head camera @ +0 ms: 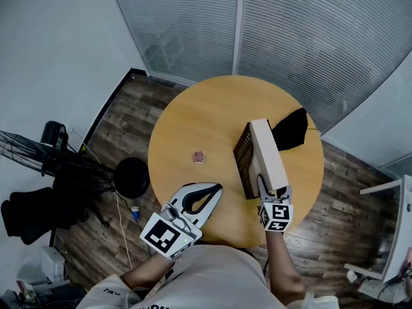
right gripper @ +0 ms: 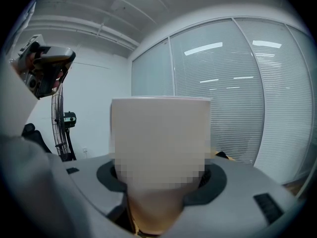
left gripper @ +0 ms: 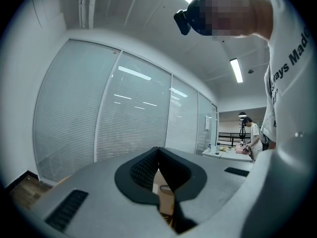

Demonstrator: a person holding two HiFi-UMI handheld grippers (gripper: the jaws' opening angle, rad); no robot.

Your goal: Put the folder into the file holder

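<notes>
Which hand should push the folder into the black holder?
Right. The right tool grips the folder at the file holder; the left tool sits shut and empty, off to the side.

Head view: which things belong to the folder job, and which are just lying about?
Job:
- folder
- file holder
- right hand-held gripper, shut on the folder

Lying about:
- black object on the table
- small pink item on the table
- fan on the floor

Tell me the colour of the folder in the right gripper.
Pale cream, almost white, plain with no pattern. The folder shows best in the head view.
</notes>
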